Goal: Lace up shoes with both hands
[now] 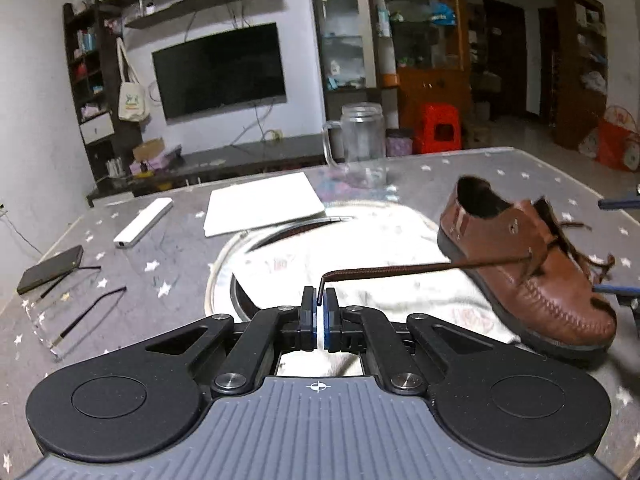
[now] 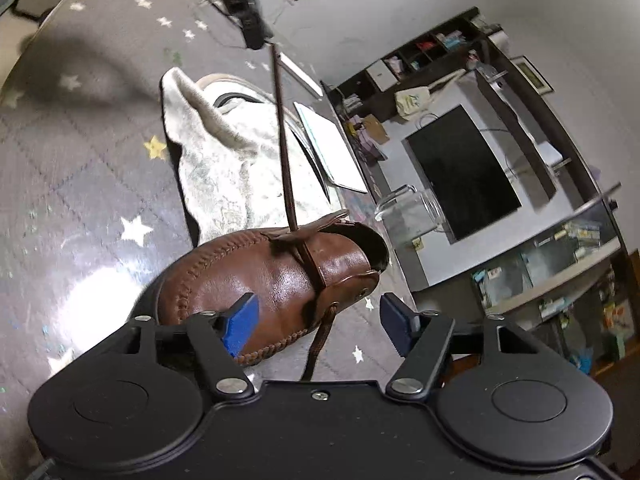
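the left gripper (image 1: 319, 307) is closed on the end of the brown lace (image 1: 400, 270), which runs taut to an eyelet of the brown leather shoe (image 1: 532, 272). the shoe lies partly on a white cloth (image 1: 360, 248) on the star-patterned table (image 1: 168, 248). the right gripper (image 2: 318, 322) is wide open just over the shoe, holding nothing; a loose lace end (image 2: 320, 340) hangs between its fingers.
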A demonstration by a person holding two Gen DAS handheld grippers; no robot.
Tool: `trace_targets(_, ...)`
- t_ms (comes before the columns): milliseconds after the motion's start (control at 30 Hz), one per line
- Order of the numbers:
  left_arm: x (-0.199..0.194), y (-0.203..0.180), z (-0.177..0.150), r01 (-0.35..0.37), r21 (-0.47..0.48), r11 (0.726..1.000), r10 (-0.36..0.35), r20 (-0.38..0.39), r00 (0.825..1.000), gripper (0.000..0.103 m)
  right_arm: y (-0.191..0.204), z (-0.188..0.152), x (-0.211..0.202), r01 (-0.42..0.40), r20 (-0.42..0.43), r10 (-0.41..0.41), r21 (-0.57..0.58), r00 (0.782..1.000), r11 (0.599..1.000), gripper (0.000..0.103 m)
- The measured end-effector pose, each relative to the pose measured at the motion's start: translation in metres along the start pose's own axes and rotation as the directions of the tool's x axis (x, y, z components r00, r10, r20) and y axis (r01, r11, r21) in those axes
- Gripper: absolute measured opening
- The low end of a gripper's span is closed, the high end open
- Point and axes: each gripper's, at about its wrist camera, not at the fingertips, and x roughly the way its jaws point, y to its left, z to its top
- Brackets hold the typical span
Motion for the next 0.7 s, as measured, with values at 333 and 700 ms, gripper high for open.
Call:
trace_targets(333,0.010,-0.007,-0.022,0.013,-0.064,0.998,-0.019,-0.087,0.996,0.024,-0.008,-0.014,-0.011,-0.018,0.004,0.018,0.274,1.000,0.962,0.084)
trace_targets(700,0.003,-0.016,-0.030,0.007,-0.070,0.998,-0.012,-0.070,0.998,0.049,-0.028,-0.051,-0.027,-0.068,0.015,0.071,0.534,0.997,0.843,0.103)
